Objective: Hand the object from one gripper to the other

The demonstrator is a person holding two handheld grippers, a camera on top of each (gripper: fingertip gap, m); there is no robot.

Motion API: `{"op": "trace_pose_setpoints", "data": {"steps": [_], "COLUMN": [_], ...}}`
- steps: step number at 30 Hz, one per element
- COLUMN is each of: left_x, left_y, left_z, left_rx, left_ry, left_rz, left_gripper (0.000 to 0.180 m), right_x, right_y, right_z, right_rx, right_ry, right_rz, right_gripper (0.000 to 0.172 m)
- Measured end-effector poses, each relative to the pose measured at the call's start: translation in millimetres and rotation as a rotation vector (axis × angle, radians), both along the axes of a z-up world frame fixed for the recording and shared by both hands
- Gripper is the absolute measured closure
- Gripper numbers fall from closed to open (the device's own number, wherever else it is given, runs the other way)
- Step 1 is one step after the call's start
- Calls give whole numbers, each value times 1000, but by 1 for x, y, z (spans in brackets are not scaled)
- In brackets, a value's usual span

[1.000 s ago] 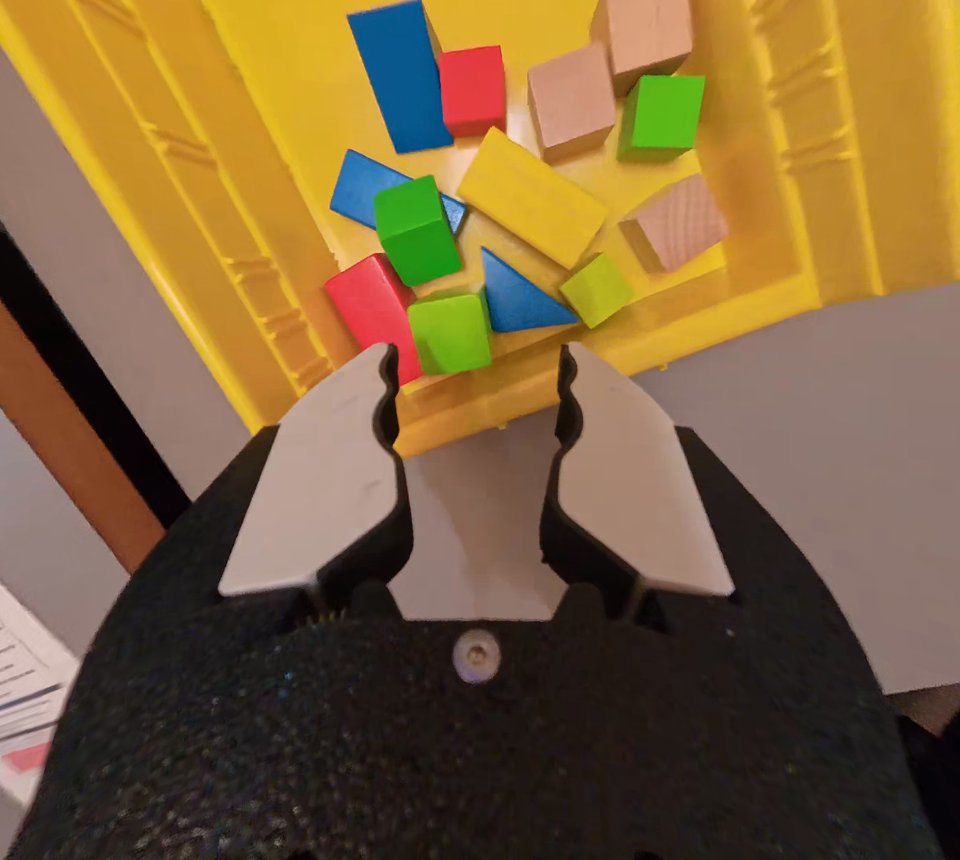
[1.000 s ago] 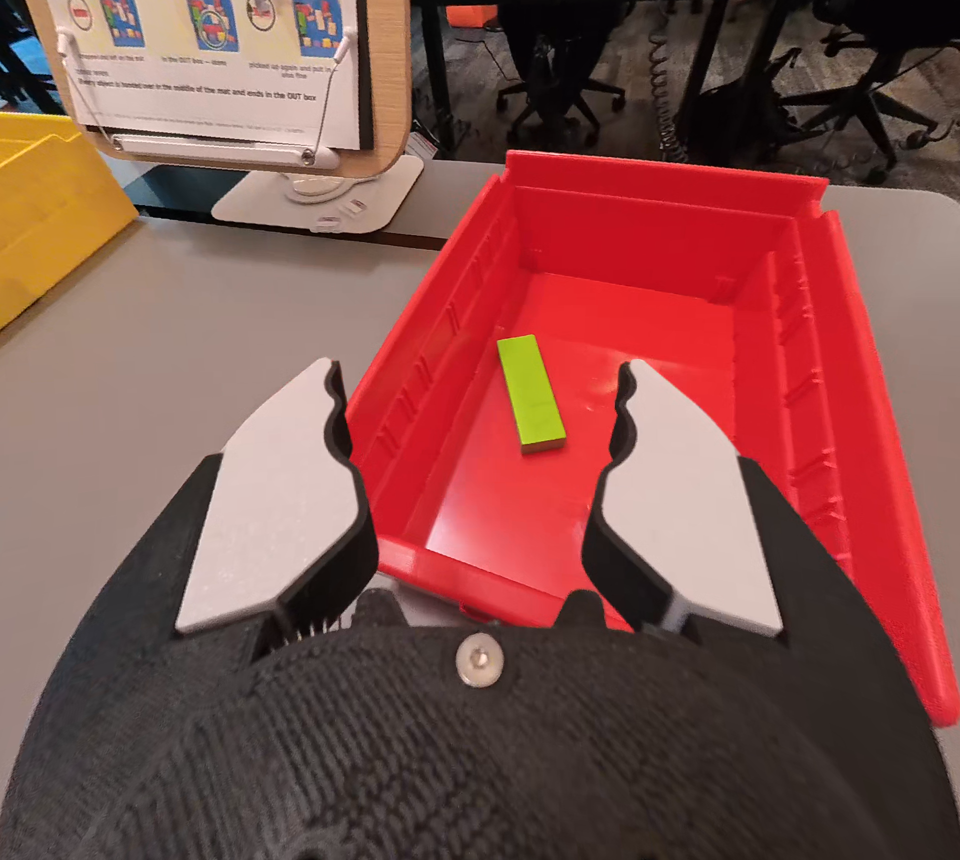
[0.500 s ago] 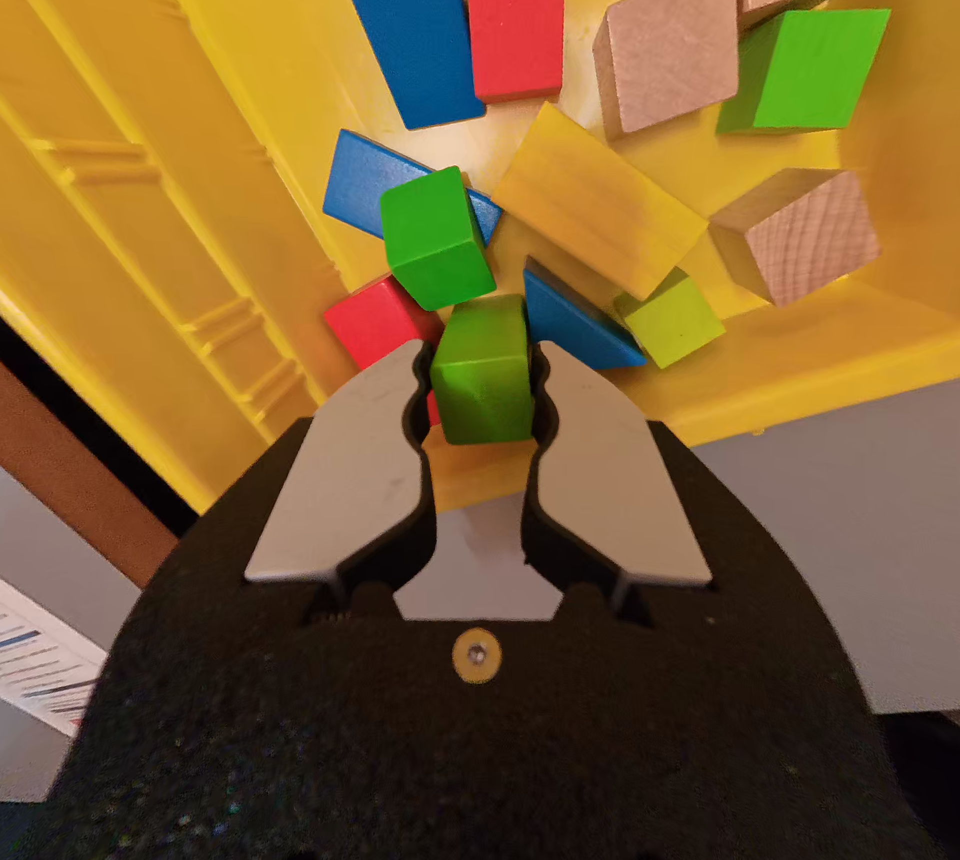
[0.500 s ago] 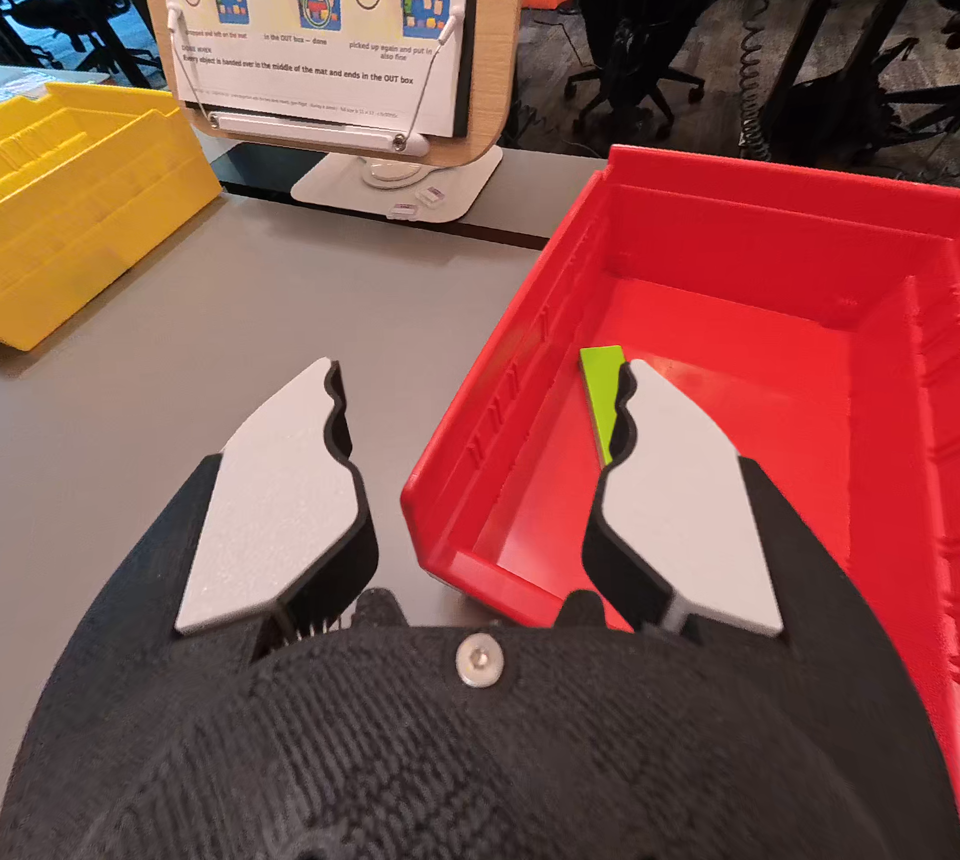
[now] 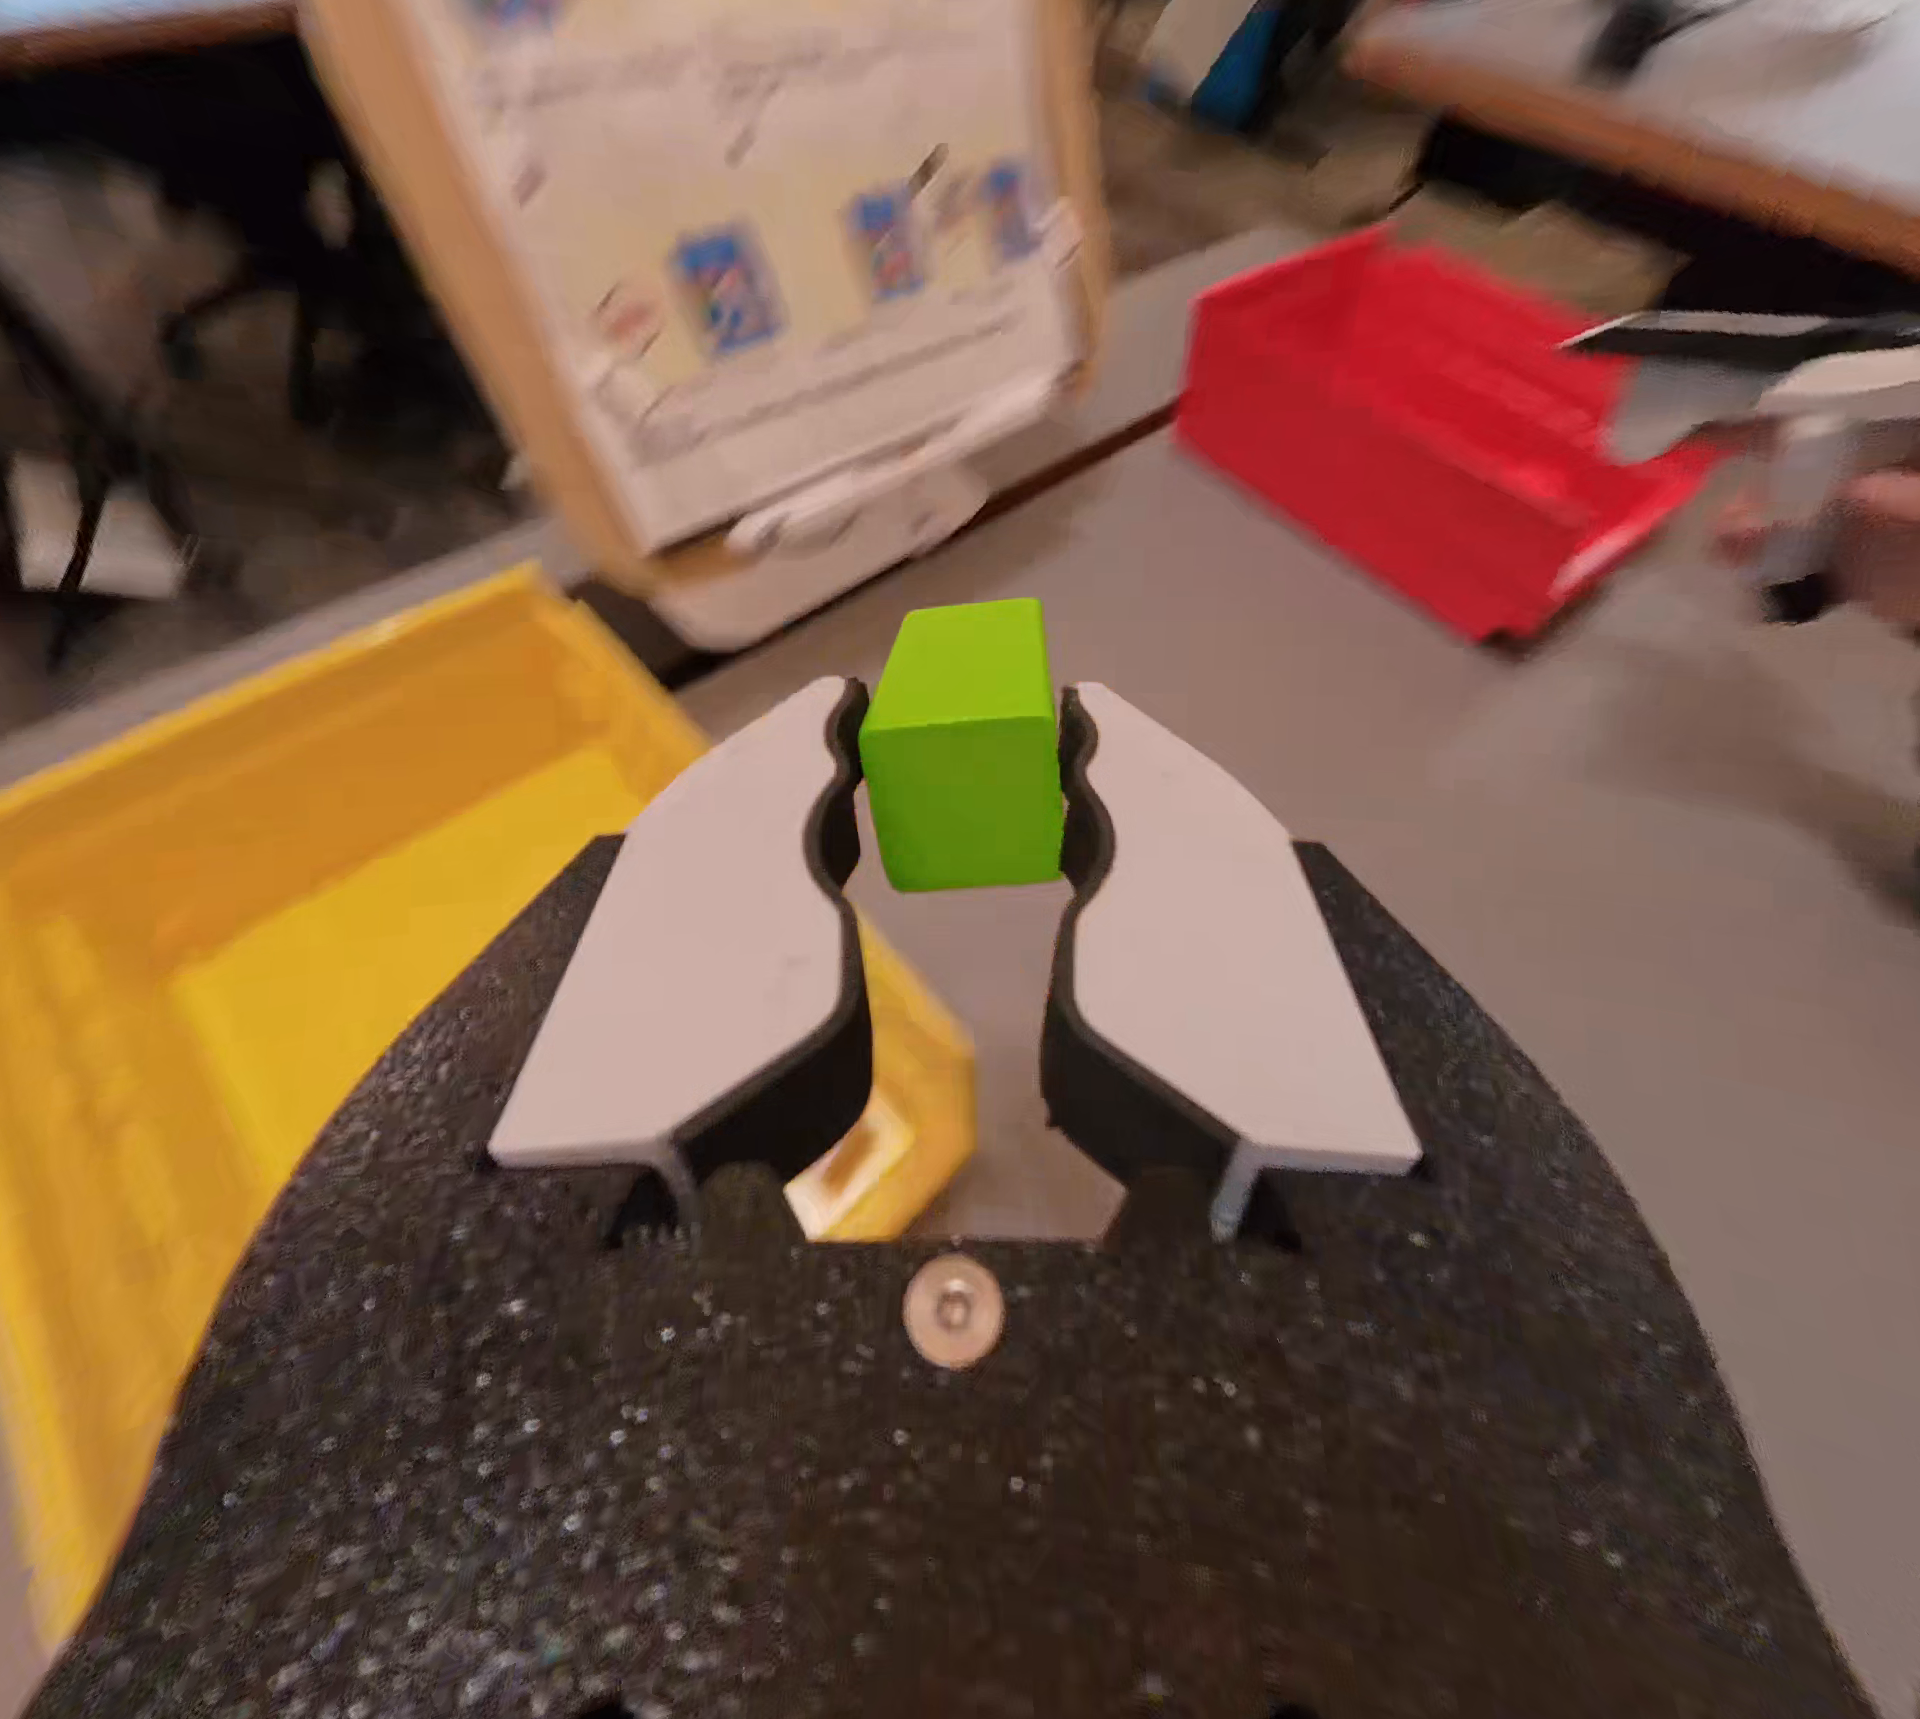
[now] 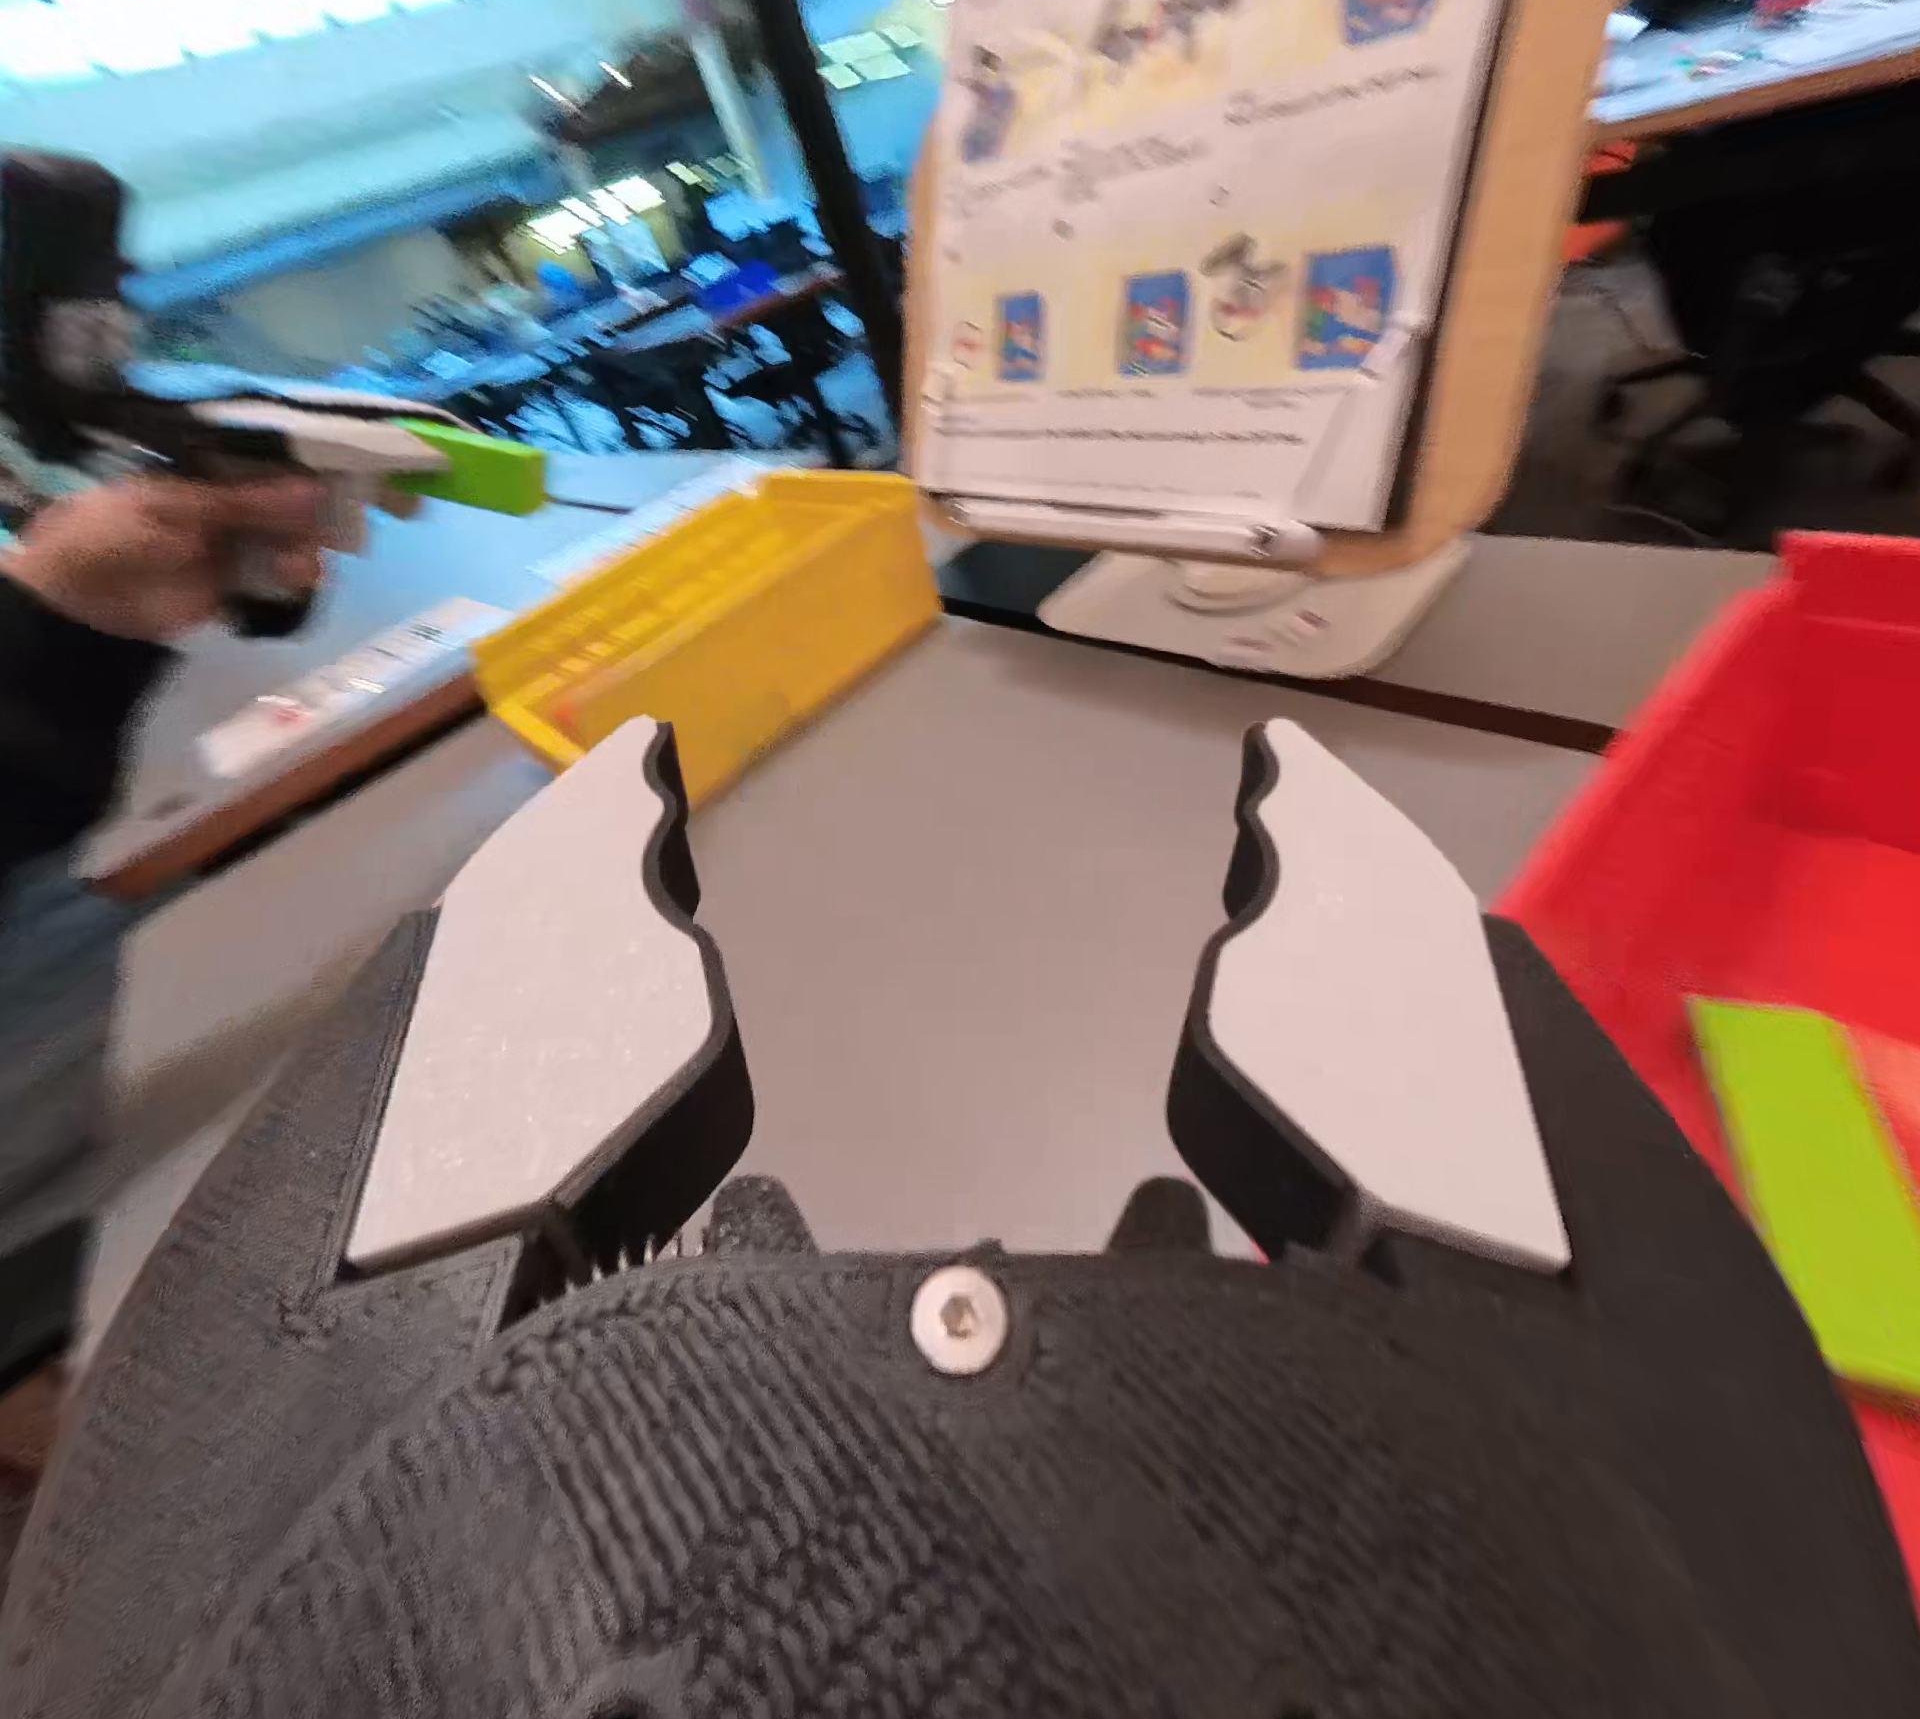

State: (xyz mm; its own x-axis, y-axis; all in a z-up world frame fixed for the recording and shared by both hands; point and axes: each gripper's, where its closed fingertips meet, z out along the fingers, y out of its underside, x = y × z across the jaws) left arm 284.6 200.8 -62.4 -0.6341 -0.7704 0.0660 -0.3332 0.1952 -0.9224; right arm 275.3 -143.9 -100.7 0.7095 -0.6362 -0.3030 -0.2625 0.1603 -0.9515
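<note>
My left gripper [image 5: 961, 734] is shut on a light green wooden block [image 5: 961, 750], both pads pressed on its sides, and holds it in the air above the grey table [image 5: 1455, 838] beside the yellow bin [image 5: 312, 838]. The right wrist view shows that gripper [image 6: 416, 464] far left with the green block [image 6: 483, 474] sticking out of its fingertips. My right gripper [image 6: 961, 796] is open and empty above the table, left of the red bin [image 6: 1766, 786]. It also shows blurred at the right edge of the left wrist view [image 5: 1704, 381].
A flat light green block [image 6: 1808, 1191] lies in the red bin [image 5: 1403, 422]. An instruction sheet on a wooden stand [image 6: 1247, 215] is at the back of the table, also in the left wrist view [image 5: 748, 194]. A person's hand [image 6: 156, 537] holds the left gripper. Tip to tip, the grippers are about 35 cm apart.
My left gripper closed on the green block in the yellow bin and lifted it out, swinging toward the table's middle. My right gripper turned left, away from the red bin, still open.
</note>
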Motion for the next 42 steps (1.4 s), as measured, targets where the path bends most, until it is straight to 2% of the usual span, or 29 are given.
{"op": "trace_pose_setpoints", "data": {"steps": [1, 5, 9, 14, 17, 23, 29, 32, 36, 40, 41, 42], "left_x": [-8, -47, -77, -97, -100, -101, -109, -111, -114, -105, -100, -95], "left_y": [-20, -92, -153, -203, -215, -225, -233, -235, -236, -236, -234, -230], "left_z": [10, 33, 32, 29, 32, 29, 23, 22, 20, 10, 10, 11], "left_rx": [-54, -309, -482, -600, -653, -643, -622, -617, -595, -560, -554, -555], "left_ry": [-77, -305, -379, -426, -436, -408, -363, -337, -312, -266, -267, -280], "left_rz": [-59, -260, -409, -499, -509, -540, -607, -633, -656, -599, -554, -505], "left_gripper": [146, 146, 146, 146, 146, 146, 146, 146, 146, 145, 142, 128], "right_x": [-6, -30, -54, -77, -85, -86, -91, -99, -102, -98, -94, -88], "right_y": [9, 40, 64, 90, 95, 103, 105, 108, 109, 107, 105, 99], "right_z": [9, 42, 61, 64, 66, 55, 54, 52, 45, 40, 39, 38], "right_rx": [63, 274, 425, 463, 518, 503, 468, 417, 325, 230, 195, 163], "right_ry": [-19, -108, -182, -228, -231, -210, -245, -271, -299, -311, -320, -337], "right_rz": [43, 192, 321, 442, 489, 534, 565, 619, 625, 593, 560, 513], "right_gripper": [71, 71, 84, 94, 100, 113, 117, 131, 135, 135, 135, 135]}}
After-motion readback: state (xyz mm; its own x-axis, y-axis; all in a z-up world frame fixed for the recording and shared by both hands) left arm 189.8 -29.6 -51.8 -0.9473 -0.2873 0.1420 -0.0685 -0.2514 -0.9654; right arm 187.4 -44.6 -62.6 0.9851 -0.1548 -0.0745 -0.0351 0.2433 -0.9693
